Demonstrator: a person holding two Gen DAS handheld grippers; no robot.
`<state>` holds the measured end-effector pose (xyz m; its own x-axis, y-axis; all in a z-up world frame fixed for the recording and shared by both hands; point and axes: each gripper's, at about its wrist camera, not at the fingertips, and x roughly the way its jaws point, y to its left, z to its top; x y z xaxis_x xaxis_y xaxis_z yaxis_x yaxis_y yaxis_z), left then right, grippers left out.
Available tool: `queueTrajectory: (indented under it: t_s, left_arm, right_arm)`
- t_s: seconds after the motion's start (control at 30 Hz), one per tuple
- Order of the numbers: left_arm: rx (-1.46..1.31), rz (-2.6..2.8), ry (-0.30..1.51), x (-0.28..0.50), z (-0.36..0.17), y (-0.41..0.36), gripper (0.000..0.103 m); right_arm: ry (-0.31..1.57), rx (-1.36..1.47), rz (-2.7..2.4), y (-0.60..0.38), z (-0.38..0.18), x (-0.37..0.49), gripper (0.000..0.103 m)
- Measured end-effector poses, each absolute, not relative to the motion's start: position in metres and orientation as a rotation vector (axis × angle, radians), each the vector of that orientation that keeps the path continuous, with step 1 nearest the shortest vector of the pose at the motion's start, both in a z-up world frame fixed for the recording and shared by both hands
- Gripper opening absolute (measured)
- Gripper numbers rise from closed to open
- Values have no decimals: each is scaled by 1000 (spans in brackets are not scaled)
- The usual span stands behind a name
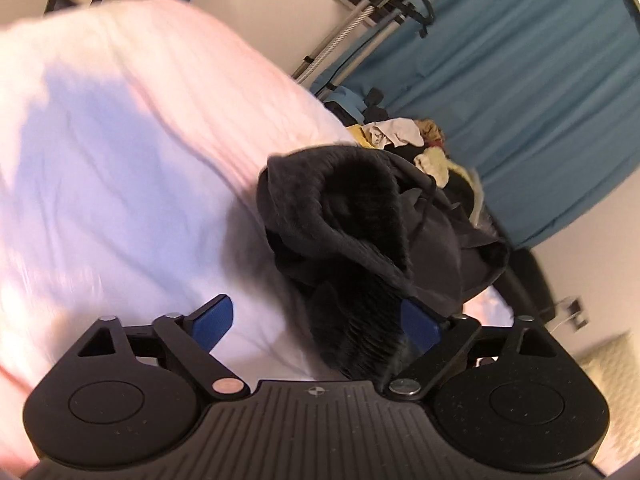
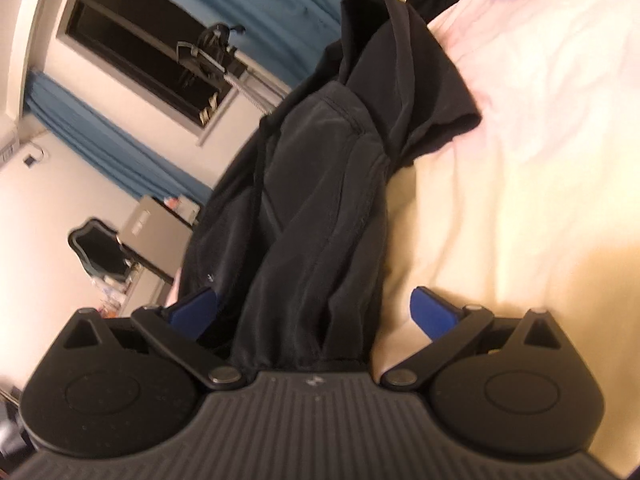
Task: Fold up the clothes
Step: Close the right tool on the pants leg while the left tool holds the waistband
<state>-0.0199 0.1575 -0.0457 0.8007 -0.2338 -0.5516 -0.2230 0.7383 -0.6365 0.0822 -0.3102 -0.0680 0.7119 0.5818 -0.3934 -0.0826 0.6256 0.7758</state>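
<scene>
A black fleece-lined garment [image 1: 360, 232] lies bunched on the white bed sheet [image 1: 120, 160]. In the left wrist view my left gripper [image 1: 320, 320] is open, its blue pads wide apart, with a fold of the garment lying between them against the right pad [image 1: 420, 320]. In the right wrist view the same black garment [image 2: 312, 200] stretches away from my right gripper [image 2: 316, 312], which is open; cloth lies between the pads, nearer the left pad [image 2: 196, 308], and the right pad [image 2: 434, 312] stands apart over the sheet [image 2: 520, 160].
A pile of mixed clothes [image 1: 420, 140] lies at the far end of the bed. Blue curtains [image 1: 520, 80] hang behind. A dark window [image 2: 140, 40], a black chair [image 2: 100, 248] and a cabinet [image 2: 156, 216] stand beside the bed.
</scene>
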Motion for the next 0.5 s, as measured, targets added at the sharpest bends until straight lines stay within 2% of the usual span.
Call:
queueTrajectory:
  t_s: [0.2,0.5]
  left_arm:
    - [-834,-8,542,-41,-46,164,96]
    - [-899,117,656,-38,-61,183,96]
  right_arm:
    - [625,734,430,-310,-55,82,103]
    - [572,507,471,-283,-38,78,103]
